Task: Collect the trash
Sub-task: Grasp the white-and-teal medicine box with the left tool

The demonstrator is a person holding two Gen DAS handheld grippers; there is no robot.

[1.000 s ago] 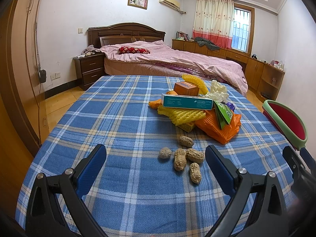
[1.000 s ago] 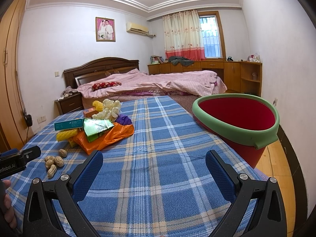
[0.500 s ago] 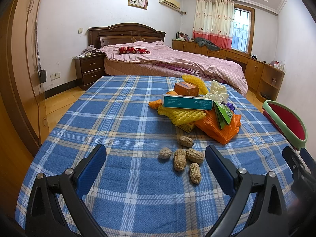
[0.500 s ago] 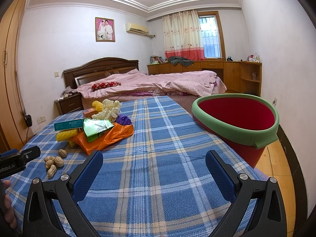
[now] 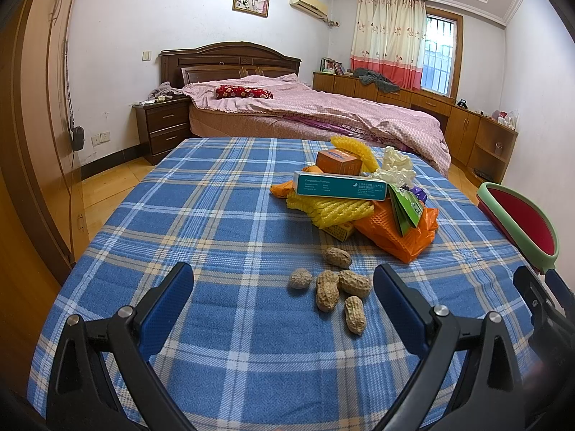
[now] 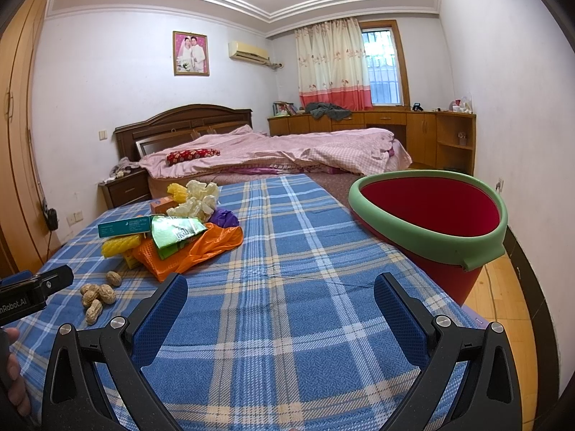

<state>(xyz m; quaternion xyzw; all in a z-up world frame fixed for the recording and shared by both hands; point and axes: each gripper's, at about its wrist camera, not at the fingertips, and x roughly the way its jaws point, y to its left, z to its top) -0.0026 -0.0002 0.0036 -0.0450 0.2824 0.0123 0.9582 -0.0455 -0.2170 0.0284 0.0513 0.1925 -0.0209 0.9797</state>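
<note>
Two grippers, the left gripper (image 5: 282, 298) and right gripper (image 6: 280, 303), hover wide open and empty over the near edge of the plaid table (image 5: 222, 215), whose right edge meets the red bin (image 6: 431, 215), while mid-table the trash pile's teal box (image 5: 339, 186) lies crosswise above five peanuts (image 5: 329, 287).

The cloth (image 5: 222, 222) is blue plaid with white and tan lines. On it lie tan peanuts (image 5: 337, 287), a teal box (image 5: 339, 185), an orange box (image 5: 337, 161), yellow mesh (image 5: 330, 210) and an orange bag (image 5: 413, 237). The bin (image 6: 431, 230) is red (green rim). Both grippers' pads (image 5: 169, 305) are blue.
</note>
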